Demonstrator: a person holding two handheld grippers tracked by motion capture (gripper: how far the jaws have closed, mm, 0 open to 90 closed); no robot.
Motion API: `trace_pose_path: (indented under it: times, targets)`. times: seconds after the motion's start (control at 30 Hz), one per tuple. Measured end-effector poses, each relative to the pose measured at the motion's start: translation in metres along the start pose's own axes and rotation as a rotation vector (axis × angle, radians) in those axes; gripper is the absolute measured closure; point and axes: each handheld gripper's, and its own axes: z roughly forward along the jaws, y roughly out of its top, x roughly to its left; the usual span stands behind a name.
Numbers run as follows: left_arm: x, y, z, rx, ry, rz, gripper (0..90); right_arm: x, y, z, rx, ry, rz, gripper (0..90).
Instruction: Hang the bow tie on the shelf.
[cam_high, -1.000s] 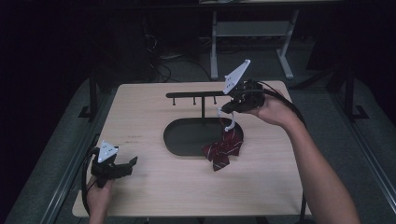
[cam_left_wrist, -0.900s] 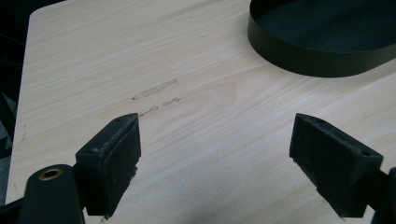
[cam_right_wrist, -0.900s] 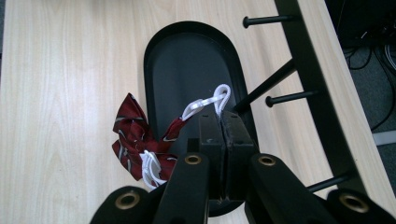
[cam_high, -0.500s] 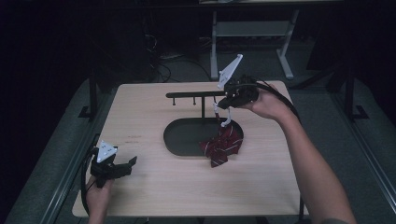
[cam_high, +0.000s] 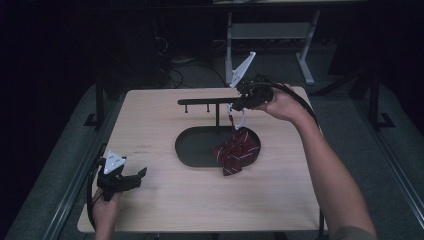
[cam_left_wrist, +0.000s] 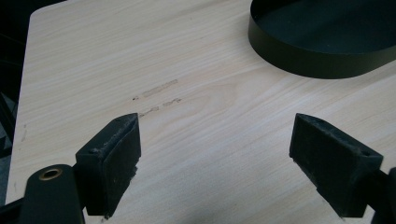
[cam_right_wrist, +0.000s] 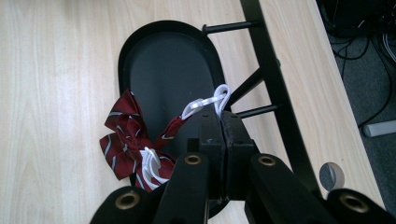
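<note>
The tray (cam_high: 200, 150) sits in the middle of the tabletop (cam_high: 165, 200). The bow tie (cam_high: 236, 151) lies over the tray's right rim. The rack (cam_high: 210, 102) stands behind it.

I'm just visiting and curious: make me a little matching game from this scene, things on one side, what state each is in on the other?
Things:
1. left gripper
2. right gripper
3. bow tie
4. black rack

States:
A. shut on a white strap
B. dangling over the black tray's edge
C. open above bare wood
D. standing upright with small pegs

Pairs: 1-C, 2-A, 3-B, 4-D
</note>
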Motion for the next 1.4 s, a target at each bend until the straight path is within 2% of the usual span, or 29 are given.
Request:
trace_pose_path:
  times: [0.3, 0.43, 0.47, 0.8, 1.27, 1.4]
  targets:
    - [0.000, -0.001, 0.000, -0.006, 0.000, -0.016, 16.3, -0.013, 0.005, 0.006, 0.006, -0.005, 0.025, 88.2]
    - [0.000, -0.001, 0.000, -0.003, -0.001, -0.014, 16.3, -0.017, 0.006, 0.009, 0.008, -0.009, 0.033, 88.2]
    - [0.000, -0.001, 0.000, -0.003, -0.003, -0.015, 16.3, -0.020, 0.006, 0.012, 0.025, -0.013, 0.033, 88.2]
    - [0.001, -0.001, 0.000, 0.000, -0.005, -0.012, 16.3, -0.032, 0.006, 0.019, 0.021, -0.026, 0.069, 88.0]
    - [0.000, -0.001, 0.001, 0.003, -0.008, -0.012, 16.3, -0.035, 0.004, 0.022, 0.030, -0.050, 0.072, 87.1]
    - [-0.001, -0.001, 0.001, 0.004, -0.010, -0.008, 16.3, -0.035, 0.001, 0.023, 0.027, -0.054, 0.077, 83.1]
